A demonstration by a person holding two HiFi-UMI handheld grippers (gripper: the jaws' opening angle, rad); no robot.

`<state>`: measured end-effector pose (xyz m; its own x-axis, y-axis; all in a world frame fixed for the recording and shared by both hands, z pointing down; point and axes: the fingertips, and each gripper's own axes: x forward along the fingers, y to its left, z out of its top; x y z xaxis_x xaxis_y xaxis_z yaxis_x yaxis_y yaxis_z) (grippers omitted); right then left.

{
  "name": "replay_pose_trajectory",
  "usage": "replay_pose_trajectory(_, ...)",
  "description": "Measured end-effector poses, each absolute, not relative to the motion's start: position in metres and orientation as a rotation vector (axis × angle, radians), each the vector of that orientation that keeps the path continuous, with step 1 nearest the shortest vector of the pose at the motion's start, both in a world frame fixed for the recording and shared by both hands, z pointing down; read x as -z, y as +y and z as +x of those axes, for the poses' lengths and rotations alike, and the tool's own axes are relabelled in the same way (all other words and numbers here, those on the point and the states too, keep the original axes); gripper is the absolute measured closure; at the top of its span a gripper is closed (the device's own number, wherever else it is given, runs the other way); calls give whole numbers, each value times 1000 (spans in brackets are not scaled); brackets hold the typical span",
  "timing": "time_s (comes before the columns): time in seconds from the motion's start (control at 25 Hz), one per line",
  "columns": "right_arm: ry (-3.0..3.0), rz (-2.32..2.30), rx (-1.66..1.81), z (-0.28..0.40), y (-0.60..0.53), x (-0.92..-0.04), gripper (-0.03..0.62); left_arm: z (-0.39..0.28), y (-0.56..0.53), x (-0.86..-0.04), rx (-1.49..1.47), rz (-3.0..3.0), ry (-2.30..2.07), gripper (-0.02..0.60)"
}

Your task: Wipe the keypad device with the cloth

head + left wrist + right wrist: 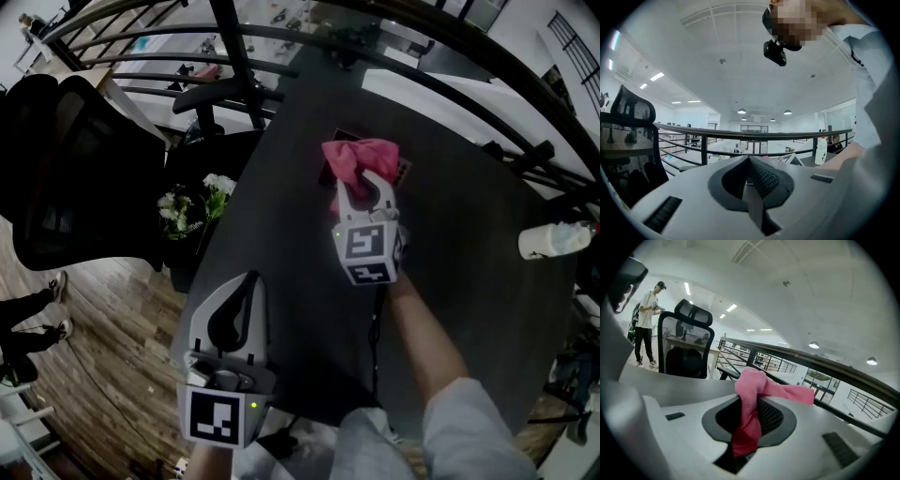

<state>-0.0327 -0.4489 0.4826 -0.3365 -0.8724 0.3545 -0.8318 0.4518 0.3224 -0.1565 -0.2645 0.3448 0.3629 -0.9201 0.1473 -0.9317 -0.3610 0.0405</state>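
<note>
right gripper (366,187) clamps pink cloth (354,157) over keypad device (404,171) | left gripper (246,281) closed, empty, over tabletop (469,309) left edge

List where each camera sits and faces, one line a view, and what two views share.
Head view: on the head, looking steeply down at the table; shows left gripper, right gripper, right forearm.
Left gripper view: on that gripper, looking along shut jaws up at railing and ceiling; a sleeve shows.
Right gripper view: on that gripper, looking along jaws shut on the cloth toward a chair.
Shared: head and right gripper views both show the cloth.
</note>
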Motion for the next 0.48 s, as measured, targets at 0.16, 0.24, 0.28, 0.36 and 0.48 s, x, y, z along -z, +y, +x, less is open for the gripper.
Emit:
replay_pose_trajectory(0.16,-2233,1389,99,-34,-443,-490,516,-154,-262,-347,-149,2497,-1702,580)
replay_pose_trajectory(0.24,-2225,1375,95,-32,-439,-494,516,-152,-262,-347,-149,2502,-1698,580)
replay_pose_trajectory(0.28,-2219,1368,94,-30,-437,-495,516,-151,-262,-346,-147,2504,-1696,580)
replay_pose_trajectory(0.36,-2210,1367,81,-26,-432,-498,516,-150,-262,-344,-139,2506,-1693,578)
replay_pose_trajectory(0.48,-2200,1381,40,-19,-424,-503,516,-148,-263,-342,-127,2511,-1689,580)
